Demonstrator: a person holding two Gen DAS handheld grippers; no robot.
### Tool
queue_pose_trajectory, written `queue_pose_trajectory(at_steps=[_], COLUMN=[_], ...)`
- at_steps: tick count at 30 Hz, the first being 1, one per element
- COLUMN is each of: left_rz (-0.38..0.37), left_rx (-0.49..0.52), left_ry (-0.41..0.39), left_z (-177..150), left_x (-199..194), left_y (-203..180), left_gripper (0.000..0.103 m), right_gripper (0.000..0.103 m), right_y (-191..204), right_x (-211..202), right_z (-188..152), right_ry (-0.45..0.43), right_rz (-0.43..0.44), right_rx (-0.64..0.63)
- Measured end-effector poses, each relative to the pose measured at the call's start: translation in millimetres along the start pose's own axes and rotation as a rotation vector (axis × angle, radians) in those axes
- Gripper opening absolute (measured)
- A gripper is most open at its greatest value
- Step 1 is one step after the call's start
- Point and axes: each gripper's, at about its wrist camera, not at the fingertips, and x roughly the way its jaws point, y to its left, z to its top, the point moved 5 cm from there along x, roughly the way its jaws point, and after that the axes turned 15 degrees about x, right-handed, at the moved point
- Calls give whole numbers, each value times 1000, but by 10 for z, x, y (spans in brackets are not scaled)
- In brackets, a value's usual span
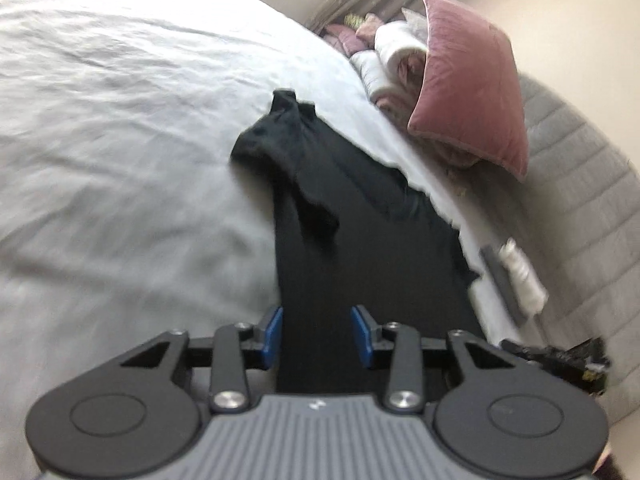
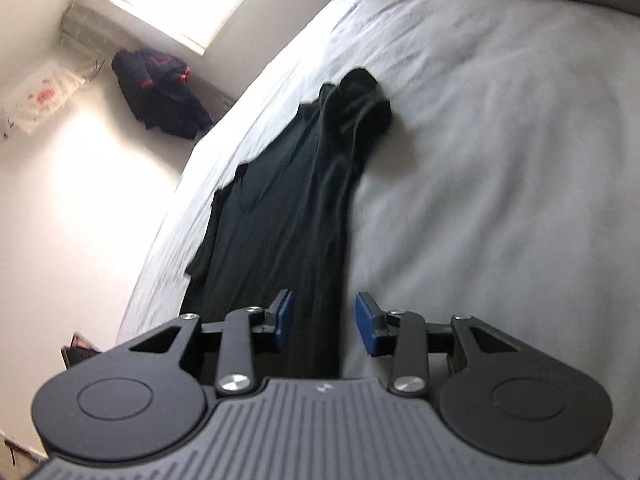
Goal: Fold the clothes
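Both grippers were spread apart with nothing pinched at this point. The left gripper (image 1: 316,334) sat right over the near end of the black garment (image 1: 340,208), which ran straight ahead from between its blue pads (image 1: 273,332) across the pale bedsheet (image 1: 120,140). Same story for the right gripper (image 2: 325,322): the cloth stretched ahead from it, bunching into a lumpy wad at the far end, close to the mattress edge on its left.

My guess is the step was flattening the thing before any fold. I'd grab the near hem corners, one per gripper, and tug evenly so the far bunch pulls out smooth.

The fabric looked thin, matte and limp, draping into long soft ridges. The sheet was finely wrinkled cotton-ish stuff. Off to the left gripper's right sat a velvety pink cushion (image 1: 468,80), plump with piped edges.
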Motion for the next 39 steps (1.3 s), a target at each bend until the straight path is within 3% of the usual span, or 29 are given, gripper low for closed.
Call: queue_pose_trajectory(at_steps=[2,9,17,23,26,32,35,39], left_rz=[-21,-29,-4,59,98,143,224,270], left_rx=[-34,-102,-181,-192,-195,-121,-66,-58], left_ry=[-25,-88,-233,-298,-294,-253,-268,-283], left_z=[95,417,530,579,591,595,626,629], left_x=[149,526,571,443,433,410,290,158], left_y=[86,296,490,531,566,484,460,524], left_gripper=[30,19,10,10,10,20,40,42], right_gripper=[33,26,4,4,4,9,16,20], right_y=[-10,-21,-4,22,5,-8,-9,42], right_x=[145,530,684,633,576,621,605,491], right_z=[145,538,613,641,674,635,627,604], right_ry=[-13,-65,-139,-211,-255,-244,-236,-224], right_rz=[11,88,55,12,-24,-36,-17,-17], right_rx=[8,52,14,-23,-38,-58,-54,-40])
